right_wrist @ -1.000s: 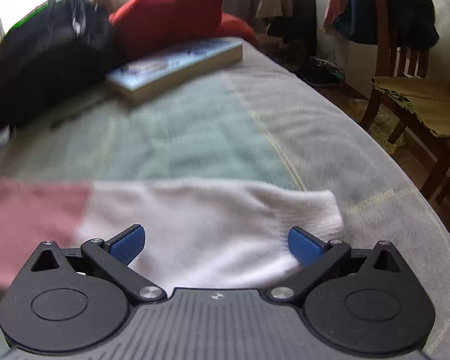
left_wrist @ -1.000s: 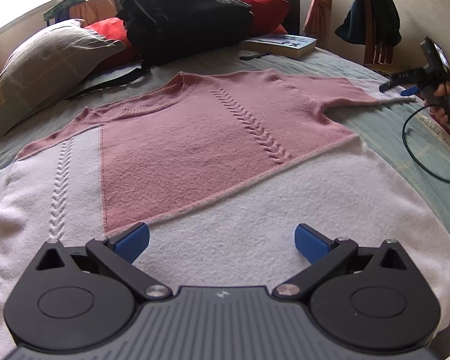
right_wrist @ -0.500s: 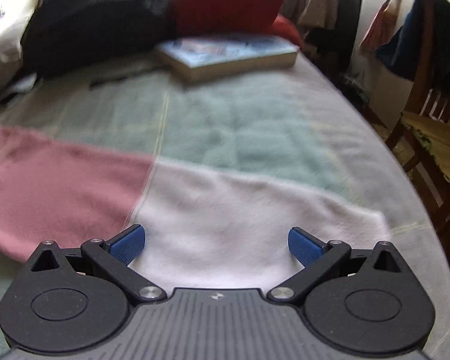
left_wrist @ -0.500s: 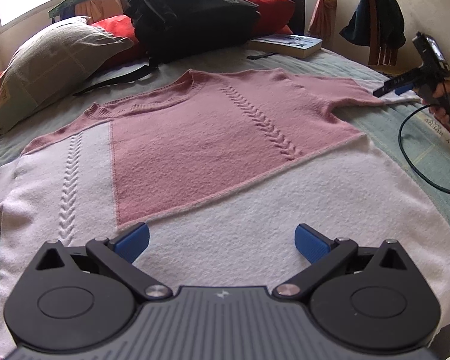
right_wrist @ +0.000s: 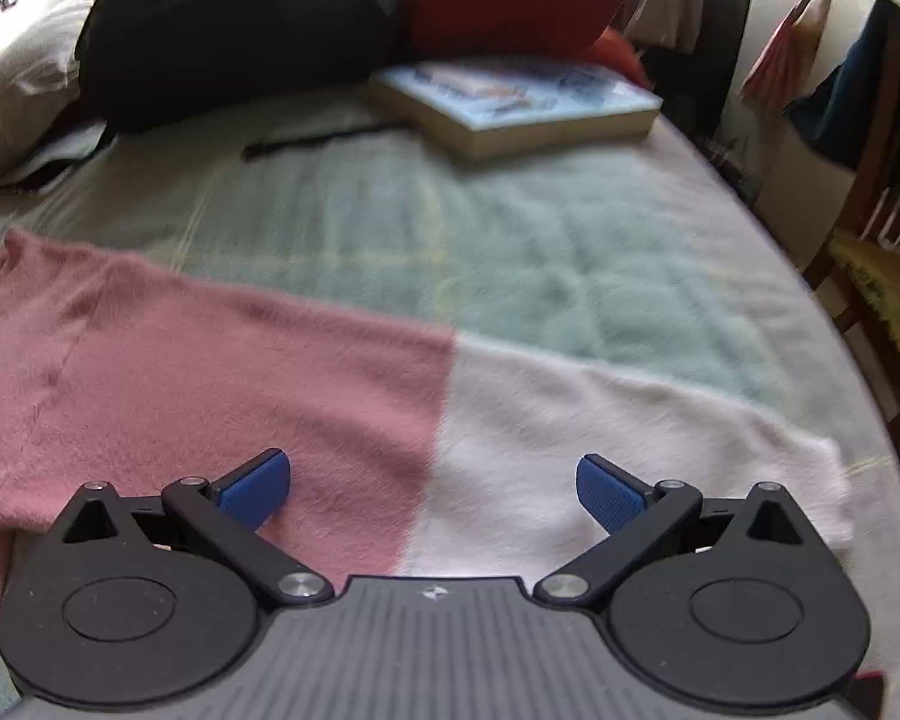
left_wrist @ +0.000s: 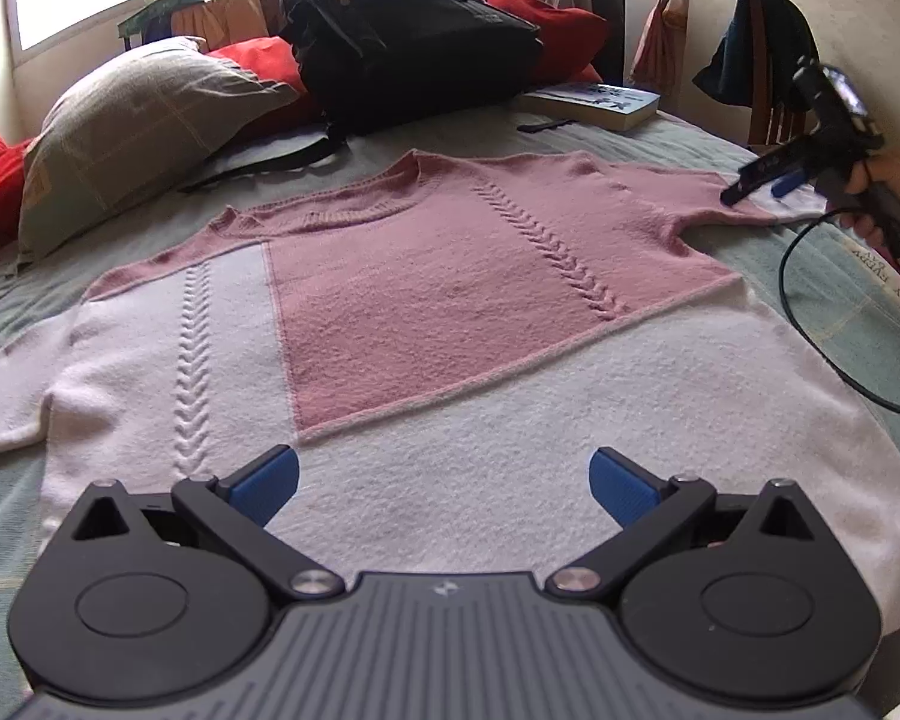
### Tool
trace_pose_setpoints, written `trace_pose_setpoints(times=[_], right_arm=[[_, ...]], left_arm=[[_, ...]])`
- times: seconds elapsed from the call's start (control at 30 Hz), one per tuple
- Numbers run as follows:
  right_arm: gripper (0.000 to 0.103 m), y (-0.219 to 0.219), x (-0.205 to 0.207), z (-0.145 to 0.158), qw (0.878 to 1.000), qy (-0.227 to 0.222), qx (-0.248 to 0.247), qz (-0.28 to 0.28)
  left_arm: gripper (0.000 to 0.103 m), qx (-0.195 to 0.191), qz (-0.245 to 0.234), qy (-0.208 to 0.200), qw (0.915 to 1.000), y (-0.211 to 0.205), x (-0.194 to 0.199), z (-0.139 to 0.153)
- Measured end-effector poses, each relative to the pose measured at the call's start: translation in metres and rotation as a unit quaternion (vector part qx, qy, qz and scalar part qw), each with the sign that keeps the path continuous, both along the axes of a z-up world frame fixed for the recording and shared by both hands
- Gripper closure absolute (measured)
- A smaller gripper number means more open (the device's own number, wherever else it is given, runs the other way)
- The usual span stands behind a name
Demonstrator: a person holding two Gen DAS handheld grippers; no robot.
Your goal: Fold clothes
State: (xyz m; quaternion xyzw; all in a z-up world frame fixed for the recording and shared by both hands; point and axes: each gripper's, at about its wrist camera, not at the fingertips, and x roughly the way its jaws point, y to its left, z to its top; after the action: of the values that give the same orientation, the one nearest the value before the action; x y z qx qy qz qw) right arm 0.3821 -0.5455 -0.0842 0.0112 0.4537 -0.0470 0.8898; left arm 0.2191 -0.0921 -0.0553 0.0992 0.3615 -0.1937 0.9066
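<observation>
A pink and white knit sweater (left_wrist: pixel 426 300) lies flat, front up, on the bed. My left gripper (left_wrist: pixel 444 483) hovers open over its white hem with nothing between the fingers. My right gripper (right_wrist: pixel 432 486) is open above the sweater's right sleeve (right_wrist: pixel 342 396), just where the pink part meets the white cuff end. In the left wrist view the right gripper (left_wrist: pixel 762 186) shows at the far right, held by a hand (left_wrist: pixel 876 192) over that sleeve. The left sleeve (left_wrist: pixel 6 414) runs off to the left.
At the head of the bed sit a black backpack (left_wrist: pixel 402 30), a grey pillow (left_wrist: pixel 138 126), red cushions (left_wrist: pixel 546 24) and a thick book (right_wrist: pixel 522 102). A black cable (left_wrist: pixel 810 324) loops over the green blanket (right_wrist: pixel 450 228). A wooden chair (right_wrist: pixel 870 252) stands beside the bed's right edge.
My right gripper has slid left along the sleeve, from the white cuff to the pink-white seam. The left gripper has shifted slightly left over the hem. Both have stayed open.
</observation>
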Motion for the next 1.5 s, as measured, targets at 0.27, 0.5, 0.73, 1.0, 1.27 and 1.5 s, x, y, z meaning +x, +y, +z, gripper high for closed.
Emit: trace_pose_setpoints(times=[0.27,0.5,0.73,1.0,1.27,1.5], right_arm=[[0.000,0.021,-0.058,0.032,1.000,0.013,0.001,0.002],[0.000,0.132,-0.108,0.078,0.982,-0.055,0.041,0.175],[0.000,0.240,-0.126,0.043,0.946,-0.050,0.079,0.310],[0.000,0.263,-0.181,0.002,0.953,-0.058,0.032,0.294],[0.000,0.238,-0.261,-0.015,0.976,-0.099,0.047,0.190],[0.000,0.248,-0.271,-0.020,0.978,-0.114,0.015,0.174]], left_arm=[[0.001,0.042,0.010,-0.017,0.9989,0.014,-0.015,0.010],[0.001,0.047,0.017,-0.008,0.9987,0.025,-0.038,0.012],[0.001,0.065,0.038,0.022,0.9970,0.046,-0.054,0.000],[0.001,0.034,0.041,0.033,0.9981,0.067,-0.074,-0.020],[0.001,0.033,0.035,0.034,0.9982,0.075,-0.097,-0.020],[0.001,0.024,0.025,0.015,0.9993,0.089,-0.092,0.002]])
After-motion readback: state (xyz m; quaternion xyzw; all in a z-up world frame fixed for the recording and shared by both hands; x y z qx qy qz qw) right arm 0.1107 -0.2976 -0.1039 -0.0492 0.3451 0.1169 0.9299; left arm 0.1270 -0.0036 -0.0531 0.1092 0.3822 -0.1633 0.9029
